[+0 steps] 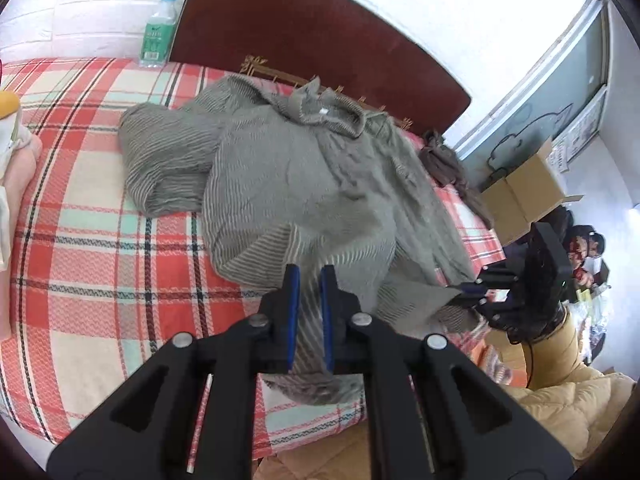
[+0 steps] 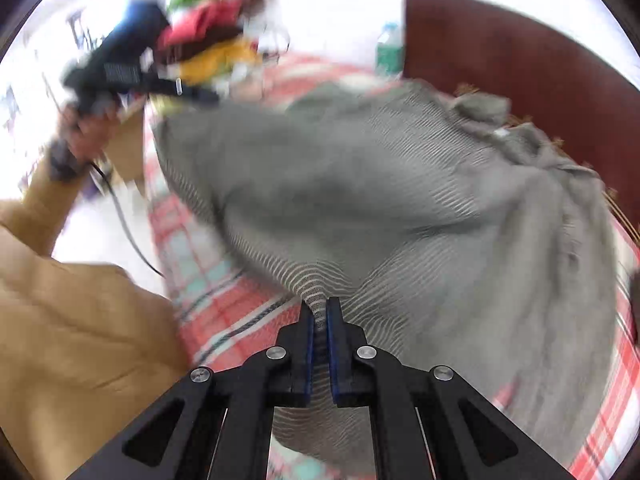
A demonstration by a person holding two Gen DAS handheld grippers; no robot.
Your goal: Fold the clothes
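Plaid bed (image 1: 80, 208) below a dark red headboard (image 1: 304, 28), grey sweater (image 1: 288, 176) heaped across it.

Left wrist view: left tongs (image 1: 310, 276) clamp a striped fold at the near bed edge; right tongs (image 1: 466, 289) pinch the hem. Right wrist view: right tongs (image 2: 319, 307) grip bunched sweater (image 2: 400, 200).

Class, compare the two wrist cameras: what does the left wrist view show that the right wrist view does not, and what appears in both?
Only the left wrist view shows the open cardboard box beside the bed and the brown garment near the headboard. Only the right wrist view shows a blurred pile of colourful clothes. Both share the grey striped sweater, the plaid bedsheet, the water bottle, and both tongs, left and right, gripping the sweater.
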